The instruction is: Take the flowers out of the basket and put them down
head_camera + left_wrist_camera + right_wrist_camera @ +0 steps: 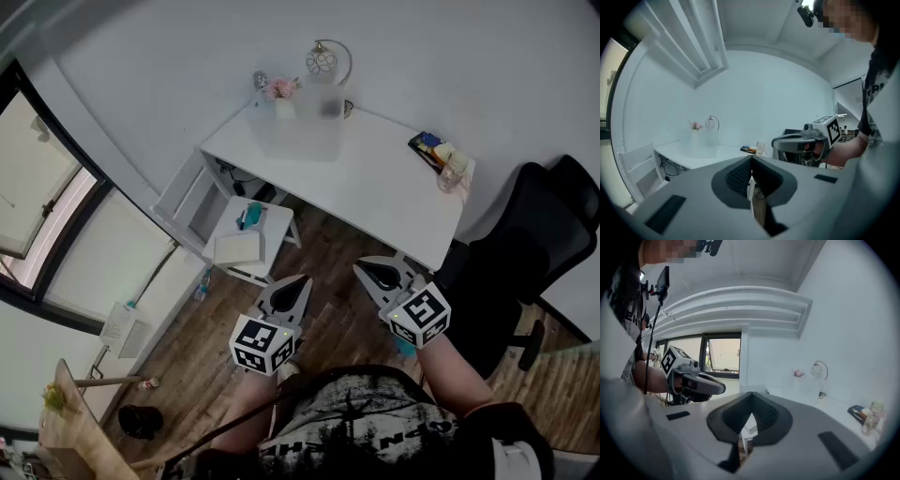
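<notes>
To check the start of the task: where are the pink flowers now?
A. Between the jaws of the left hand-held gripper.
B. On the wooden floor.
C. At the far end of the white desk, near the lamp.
C: the pink flowers stand on the white desk by the lamp; the left hand-held gripper and right hand-held gripper are shut and empty.

1. The flowers (281, 89) are a small pink cluster, too small to tell single blooms apart; they show at the basket's rear left corner, rising just above its rim, and whether they stand inside it or just behind it cannot be told
2. The basket (305, 122) is a pale, whitish, box-shaped container with hazy sides; it stands upright near the back edge of the white desk (394, 187), close to the wall, towards the desk's left end in the head view
</notes>
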